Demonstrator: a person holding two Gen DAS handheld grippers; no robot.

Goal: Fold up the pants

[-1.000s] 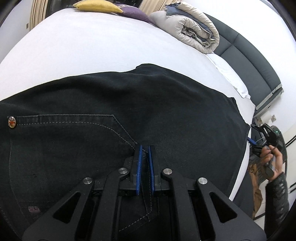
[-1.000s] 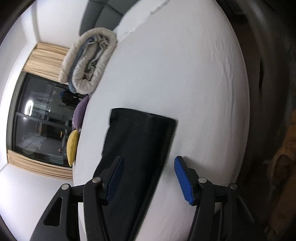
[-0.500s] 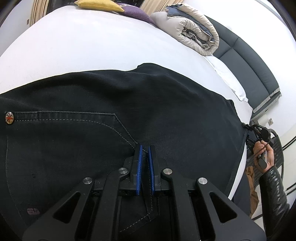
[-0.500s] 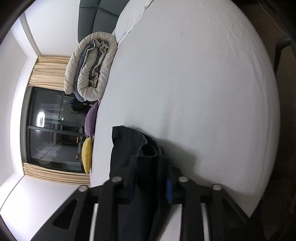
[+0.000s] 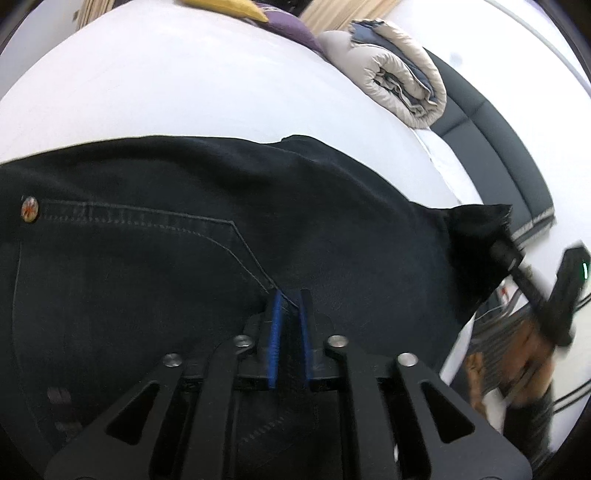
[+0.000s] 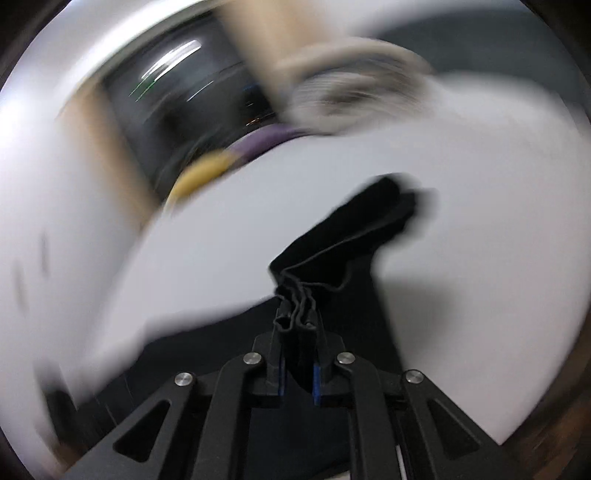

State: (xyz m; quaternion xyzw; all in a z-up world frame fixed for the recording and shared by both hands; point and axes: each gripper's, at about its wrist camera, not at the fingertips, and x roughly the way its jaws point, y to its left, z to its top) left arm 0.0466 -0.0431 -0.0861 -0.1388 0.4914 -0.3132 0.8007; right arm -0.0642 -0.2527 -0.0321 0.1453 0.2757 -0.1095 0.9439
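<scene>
Black denim pants (image 5: 184,236) lie spread on the white bed (image 5: 147,81), with a stitched pocket and a metal rivet (image 5: 29,213) showing. My left gripper (image 5: 289,299) is shut on the pants fabric beside the pocket corner. My right gripper (image 6: 298,325) is shut on the bunched hem of the pant legs (image 6: 354,236) and holds it lifted off the bed; this view is motion-blurred. In the left wrist view the right gripper (image 5: 506,243) shows at the far right holding the raised hem (image 5: 476,236).
A rolled beige duvet (image 5: 395,85) lies at the head of the bed beside a dark padded headboard (image 5: 495,147). Yellow (image 5: 221,7) and purple (image 5: 284,26) cushions lie at the far edge. The bed edge drops off at the right.
My right gripper went from open over the pant-leg end to shut on the hem, then lifted it and swung. My left gripper stayed shut on the fabric.
</scene>
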